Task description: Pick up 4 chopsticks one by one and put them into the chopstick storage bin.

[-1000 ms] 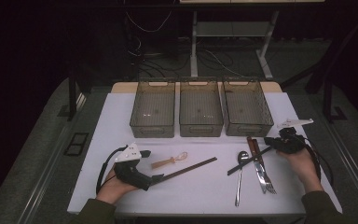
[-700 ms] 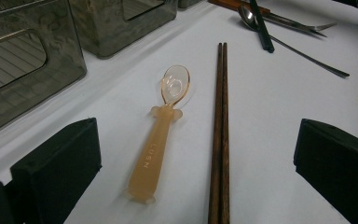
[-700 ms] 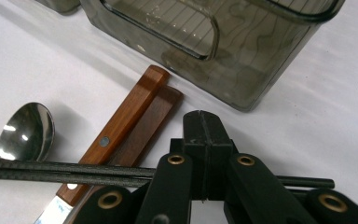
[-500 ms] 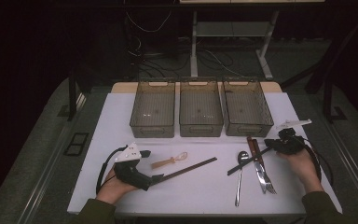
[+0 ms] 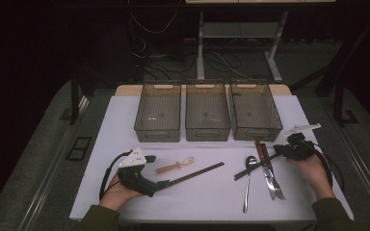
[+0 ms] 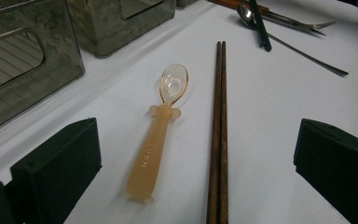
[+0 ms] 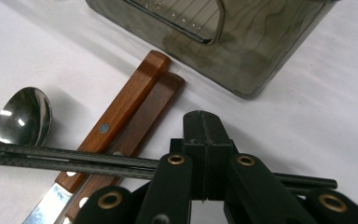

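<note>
White tabletop (image 5: 207,192): left gripper (image 6: 196,163) is resting released, brown chopsticks (image 6: 218,130) lying lengthwise between its fingers; right gripper (image 7: 204,140), clenched empty, is sitting atop black chopsticks (image 7: 65,158) running crosswise.

Dim room, one lit white desk

The desk (image 5: 125,125) has a white top with a strip of pale wood showing along its far edge, and it is the only brightly lit surface; everything around it falls into deep shadow. Grey carpeted floor (image 5: 43,144) surrounds it on both sides and beyond. Behind the desk stands a second table frame (image 5: 236,33) with light metal legs and a low crossbar, and loose cables (image 5: 149,29) hang and trail on the floor near it. A dark upright post (image 5: 74,96) stands at the left of the desk, another dark stand (image 5: 339,91) at the right. A small black grid-like panel (image 5: 78,147) lies on the floor at the left.
</note>
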Motion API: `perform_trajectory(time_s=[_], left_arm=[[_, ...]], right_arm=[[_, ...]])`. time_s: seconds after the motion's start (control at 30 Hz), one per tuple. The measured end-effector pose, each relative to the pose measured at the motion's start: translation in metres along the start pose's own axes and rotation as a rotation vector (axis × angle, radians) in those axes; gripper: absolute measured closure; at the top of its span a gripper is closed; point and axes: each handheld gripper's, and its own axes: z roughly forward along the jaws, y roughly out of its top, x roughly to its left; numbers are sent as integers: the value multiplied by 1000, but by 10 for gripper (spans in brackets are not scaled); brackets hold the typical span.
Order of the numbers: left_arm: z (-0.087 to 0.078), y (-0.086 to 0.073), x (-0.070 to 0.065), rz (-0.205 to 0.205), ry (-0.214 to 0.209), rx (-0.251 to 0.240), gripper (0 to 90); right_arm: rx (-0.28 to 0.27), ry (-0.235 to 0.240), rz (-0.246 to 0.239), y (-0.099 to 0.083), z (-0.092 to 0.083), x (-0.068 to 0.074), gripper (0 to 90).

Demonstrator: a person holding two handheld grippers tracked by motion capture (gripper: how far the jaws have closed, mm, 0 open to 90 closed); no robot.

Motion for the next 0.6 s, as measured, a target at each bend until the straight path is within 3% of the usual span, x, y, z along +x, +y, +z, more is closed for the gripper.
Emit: perform_trajectory(time_s=[0.6], left_arm=[[1,0,-1,1,-6,1,1]], right_arm=[[27,6,-42,3,5,6,900]])
